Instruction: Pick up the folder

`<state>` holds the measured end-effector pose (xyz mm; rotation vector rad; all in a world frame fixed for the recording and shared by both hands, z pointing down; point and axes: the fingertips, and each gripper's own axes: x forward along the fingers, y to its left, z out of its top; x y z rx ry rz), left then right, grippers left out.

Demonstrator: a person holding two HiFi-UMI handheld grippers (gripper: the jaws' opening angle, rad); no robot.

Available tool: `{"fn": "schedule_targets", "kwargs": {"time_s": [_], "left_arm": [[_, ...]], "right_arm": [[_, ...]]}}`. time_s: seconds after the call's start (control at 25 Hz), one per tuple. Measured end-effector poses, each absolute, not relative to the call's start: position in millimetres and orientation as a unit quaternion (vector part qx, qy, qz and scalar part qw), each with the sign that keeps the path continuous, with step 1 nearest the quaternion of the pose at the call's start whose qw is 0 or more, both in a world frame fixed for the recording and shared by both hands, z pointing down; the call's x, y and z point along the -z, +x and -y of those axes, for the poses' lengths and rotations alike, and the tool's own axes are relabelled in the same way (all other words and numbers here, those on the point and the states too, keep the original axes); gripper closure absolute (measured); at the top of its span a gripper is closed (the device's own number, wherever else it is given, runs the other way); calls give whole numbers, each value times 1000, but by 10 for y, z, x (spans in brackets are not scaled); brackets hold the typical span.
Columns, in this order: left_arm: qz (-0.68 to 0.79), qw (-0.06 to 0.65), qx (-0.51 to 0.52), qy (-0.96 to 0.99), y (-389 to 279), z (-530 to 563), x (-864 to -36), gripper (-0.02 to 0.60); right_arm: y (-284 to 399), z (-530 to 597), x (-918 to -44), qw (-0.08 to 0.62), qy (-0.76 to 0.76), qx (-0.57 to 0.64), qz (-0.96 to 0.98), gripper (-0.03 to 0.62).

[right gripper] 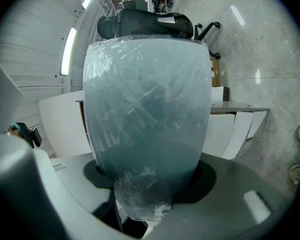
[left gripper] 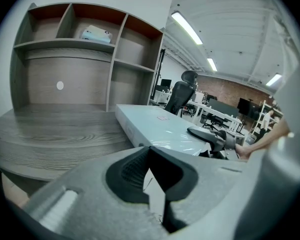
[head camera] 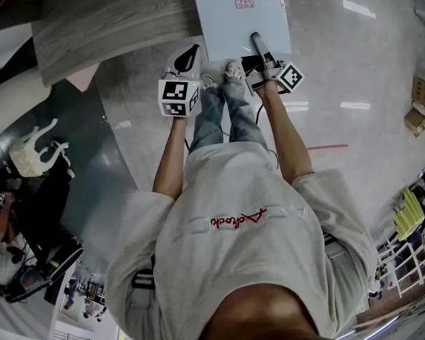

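The folder (head camera: 241, 13) is a pale blue box file in clear wrap, lying flat on the wooden desk (head camera: 106, 20) with its near end over the desk's edge. My right gripper (head camera: 258, 44) has one jaw lying on top of that end. In the right gripper view the folder (right gripper: 147, 109) fills the gap of the right gripper (right gripper: 150, 179), touching both pads. My left gripper (head camera: 188, 59) hangs left of the folder above the floor, its tips together and empty. In the left gripper view the left gripper (left gripper: 150, 151) points toward the folder (left gripper: 160, 126) and the desk (left gripper: 55, 134).
A wooden shelf unit (left gripper: 90, 59) stands at the back of the desk. The person's shoes (head camera: 223, 73) are on the pale floor just below the folder. A black office chair (left gripper: 182, 91) stands beyond it. Cardboard boxes (head camera: 416, 112) sit on the floor at the right.
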<state>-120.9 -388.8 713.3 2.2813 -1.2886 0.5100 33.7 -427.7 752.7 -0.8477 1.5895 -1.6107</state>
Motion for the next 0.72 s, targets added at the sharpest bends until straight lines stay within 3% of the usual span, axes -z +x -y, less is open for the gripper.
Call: {"fn": "schedule_targets", "kwargs": {"time_s": [0.72], "left_arm": [[491, 188, -149, 838, -1400, 4065, -6422, 583]], "right_arm": [[306, 4220, -6681, 372, -314, 594, -640, 306]]}}
